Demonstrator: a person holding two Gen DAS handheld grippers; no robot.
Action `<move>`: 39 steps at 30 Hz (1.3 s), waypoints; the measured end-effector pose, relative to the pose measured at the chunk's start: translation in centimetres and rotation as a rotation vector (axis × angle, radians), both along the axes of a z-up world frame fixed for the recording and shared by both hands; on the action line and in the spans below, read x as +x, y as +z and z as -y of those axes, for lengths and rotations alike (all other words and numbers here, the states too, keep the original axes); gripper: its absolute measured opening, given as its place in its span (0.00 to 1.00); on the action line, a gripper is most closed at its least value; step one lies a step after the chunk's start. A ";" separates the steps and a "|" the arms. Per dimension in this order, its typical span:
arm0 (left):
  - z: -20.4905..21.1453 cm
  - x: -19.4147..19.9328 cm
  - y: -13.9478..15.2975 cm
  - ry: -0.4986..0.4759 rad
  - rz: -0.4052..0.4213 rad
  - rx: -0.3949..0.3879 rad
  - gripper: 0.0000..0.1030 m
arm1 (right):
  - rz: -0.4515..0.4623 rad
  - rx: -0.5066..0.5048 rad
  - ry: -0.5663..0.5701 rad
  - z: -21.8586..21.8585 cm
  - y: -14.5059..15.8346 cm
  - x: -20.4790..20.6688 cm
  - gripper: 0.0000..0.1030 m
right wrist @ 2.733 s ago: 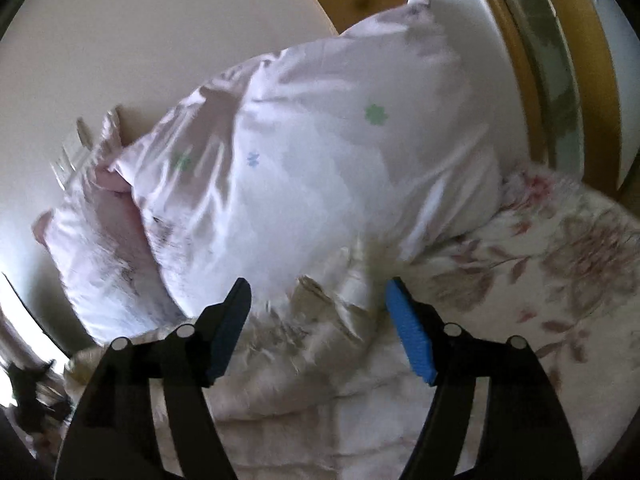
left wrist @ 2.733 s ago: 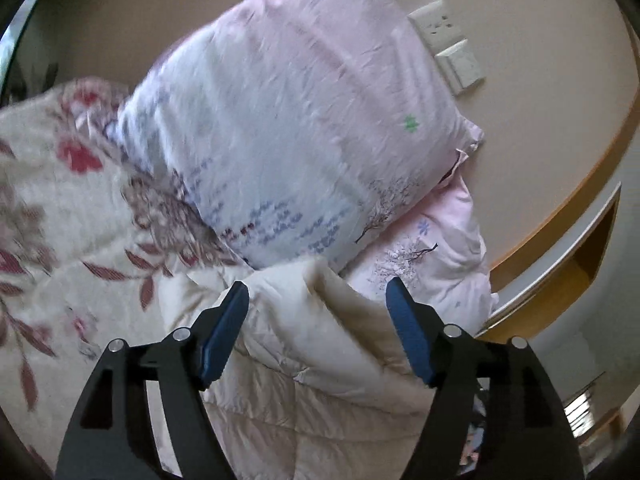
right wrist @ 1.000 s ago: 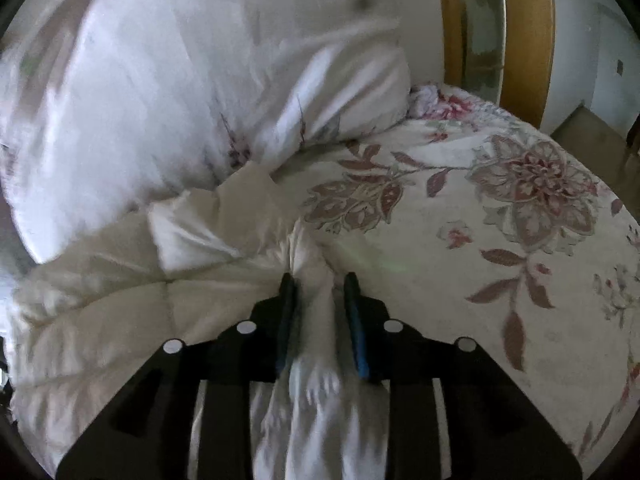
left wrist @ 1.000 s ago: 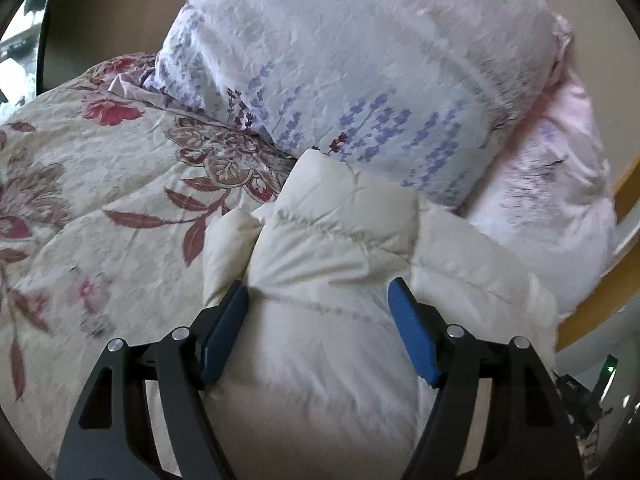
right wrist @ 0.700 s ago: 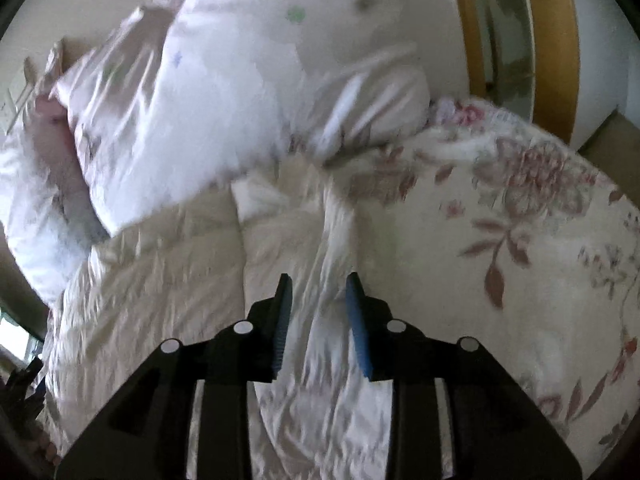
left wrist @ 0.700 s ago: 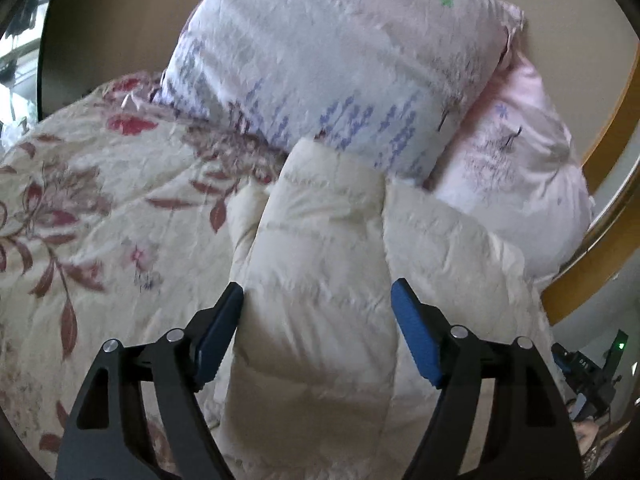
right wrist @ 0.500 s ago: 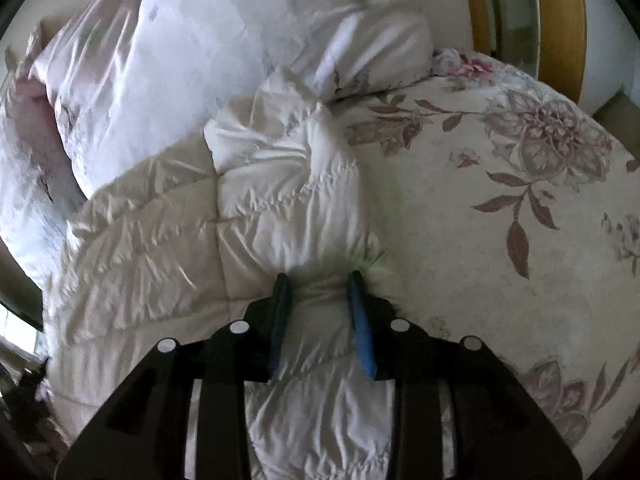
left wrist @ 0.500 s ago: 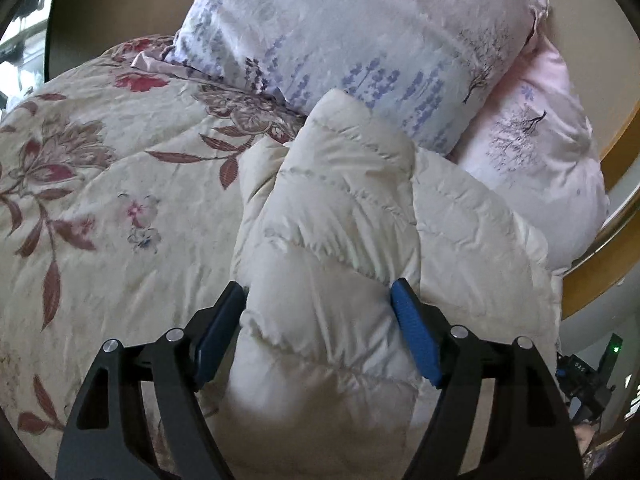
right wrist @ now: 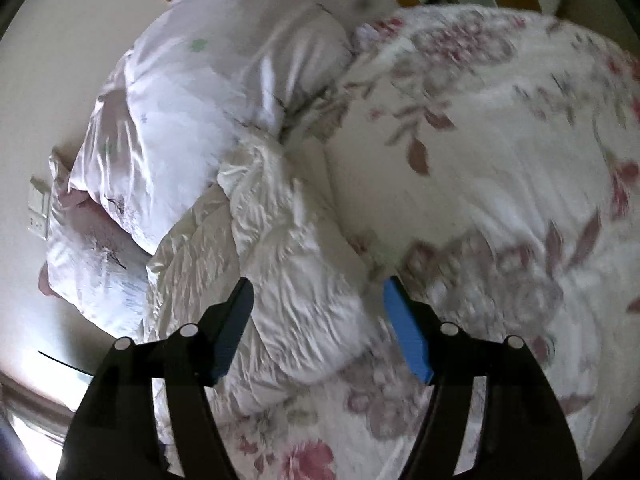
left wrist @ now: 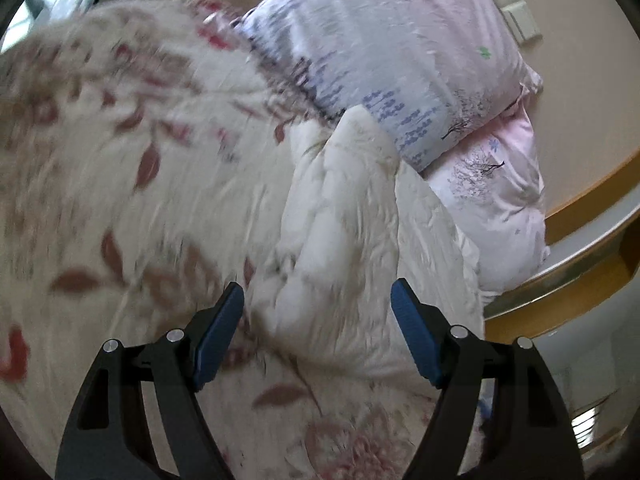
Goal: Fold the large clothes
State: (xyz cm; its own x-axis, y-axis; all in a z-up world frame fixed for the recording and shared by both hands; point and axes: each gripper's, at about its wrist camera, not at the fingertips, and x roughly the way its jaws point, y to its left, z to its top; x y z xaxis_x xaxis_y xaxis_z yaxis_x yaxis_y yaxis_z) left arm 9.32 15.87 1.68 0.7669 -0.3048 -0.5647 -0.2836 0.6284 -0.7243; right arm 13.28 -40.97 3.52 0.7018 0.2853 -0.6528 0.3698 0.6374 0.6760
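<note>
A cream quilted puffer jacket (left wrist: 352, 216) lies folded in a bundle on the floral bedspread (left wrist: 120, 184), its far end against the pillows. My left gripper (left wrist: 318, 304) hovers open over its near end, blue pads wide apart and clear of the fabric. In the right wrist view the same jacket (right wrist: 296, 280) lies below and ahead of my right gripper (right wrist: 318, 300), whose jaws are opening; the cloth shows between them but the pads do not press on it. Both views are blurred by motion.
Two pale pink printed pillows (left wrist: 400, 60) are stacked at the head of the bed against a beige wall with switch plates (left wrist: 516, 16). A wooden bed frame edge (left wrist: 580, 240) runs at the right. The bedspread (right wrist: 500, 160) spreads wide to the right in the right wrist view.
My right gripper has let go of the jacket fold and spread its jaws. Both grippers have drawn back from the pillows, so more bedspread shows in front of the jacket.
</note>
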 end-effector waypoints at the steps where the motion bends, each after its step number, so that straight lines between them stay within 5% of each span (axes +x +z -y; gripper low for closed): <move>1: 0.1 -0.4 -0.2 0.003 -0.001 -0.017 0.74 | -0.007 0.014 0.000 0.0 -0.2 -0.2 0.66; 13: 3.1 -0.7 -1.9 0.022 -0.030 -0.132 0.74 | -0.057 0.171 0.061 -2.1 -3.4 -0.1 0.63; 26: 3.3 0.9 -2.4 0.216 0.004 -0.151 0.70 | 0.004 0.204 -0.013 -1.3 -4.4 1.5 0.48; 32: 2.8 1.6 -3.4 0.249 0.027 -0.199 0.45 | 0.036 0.166 0.001 -1.5 -4.1 2.0 0.28; 34: 2.2 1.7 -3.9 0.248 0.031 -0.243 0.33 | 0.053 0.154 0.012 -1.8 -3.7 1.9 0.24; 39: 1.5 1.3 -3.2 0.229 0.073 -0.249 0.20 | 0.101 0.122 0.061 -2.5 -2.1 1.6 0.19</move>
